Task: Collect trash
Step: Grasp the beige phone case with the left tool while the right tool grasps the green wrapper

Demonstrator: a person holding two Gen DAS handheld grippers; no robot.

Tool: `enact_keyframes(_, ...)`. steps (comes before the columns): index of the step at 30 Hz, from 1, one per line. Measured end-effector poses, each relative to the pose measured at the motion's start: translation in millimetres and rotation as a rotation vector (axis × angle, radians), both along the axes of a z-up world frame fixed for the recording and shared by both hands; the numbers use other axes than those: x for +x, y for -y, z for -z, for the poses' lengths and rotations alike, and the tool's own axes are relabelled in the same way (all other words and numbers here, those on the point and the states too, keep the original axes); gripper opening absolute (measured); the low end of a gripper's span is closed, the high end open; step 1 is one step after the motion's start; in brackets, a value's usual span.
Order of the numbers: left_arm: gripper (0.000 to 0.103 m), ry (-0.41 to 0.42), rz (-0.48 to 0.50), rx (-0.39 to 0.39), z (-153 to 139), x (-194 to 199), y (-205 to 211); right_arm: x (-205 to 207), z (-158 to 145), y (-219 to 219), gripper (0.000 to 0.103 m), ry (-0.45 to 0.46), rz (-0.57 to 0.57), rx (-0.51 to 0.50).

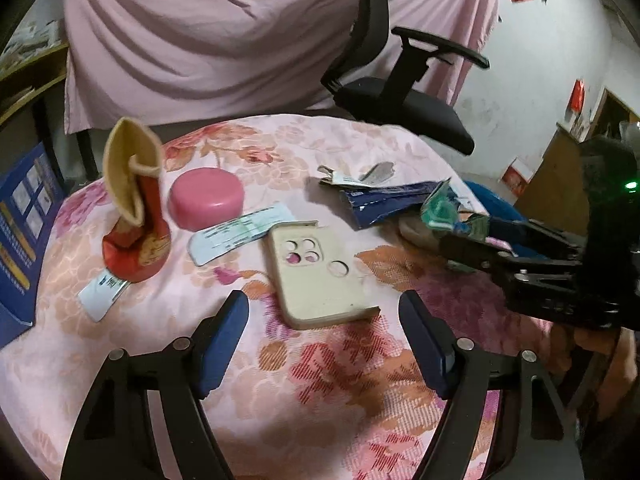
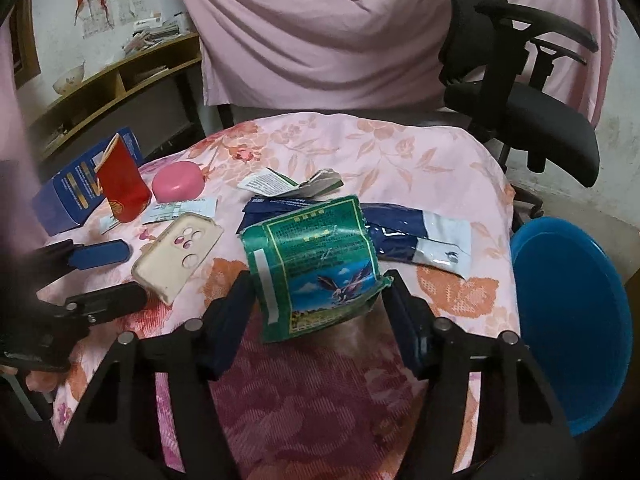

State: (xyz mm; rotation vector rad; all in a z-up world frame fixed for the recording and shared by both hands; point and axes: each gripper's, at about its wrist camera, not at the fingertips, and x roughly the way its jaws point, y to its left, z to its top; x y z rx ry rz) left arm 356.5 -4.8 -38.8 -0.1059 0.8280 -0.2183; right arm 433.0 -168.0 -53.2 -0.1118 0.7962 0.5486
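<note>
At nine o'clock the left gripper (image 1: 323, 334) hangs wide open and empty over the beige phone case (image 1: 316, 272). Central, the right gripper (image 2: 320, 312) pinches the green wrapper (image 2: 316, 260); at three o'clock sits a blue bin (image 2: 568, 320).

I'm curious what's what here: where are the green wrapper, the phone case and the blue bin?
green wrapper (image 2: 316, 264), right wrist view, printed front.
phone case (image 1: 316, 268), left wrist view, flat back.
blue bin (image 2: 568, 320), right wrist view, inner wall.
</note>
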Motion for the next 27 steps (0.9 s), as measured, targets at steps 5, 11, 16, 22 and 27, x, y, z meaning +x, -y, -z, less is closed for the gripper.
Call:
enact_keyframes(5, 0.072, -0.067, -0.016, 0.073, 9, 16, 10, -7, -7, 16, 0.089, 0.017, 0.011, 0.051)
enact_keyframes(11, 0.059, -0.091, -0.024, 0.107, 9, 19, 16, -11, -9, 27, 0.089, 0.019, 0.026, 0.089)
enact_keyframes(16, 0.051, -0.114, -0.040, 0.094, 7, 17, 13, -15, -10, 27, 0.089, 0.026, 0.018, 0.101)
enact_keyframes(22, 0.050, -0.046, -0.057, 0.049, -4, -1, 16, -26, -16, 35, 0.088, 0.077, 0.034, 0.137)
enact_keyframes(27, 0.050, 0.088, -0.119, 0.018, -17, -15, 24, -36, -29, 48, 0.089, 0.176, 0.082, 0.199)
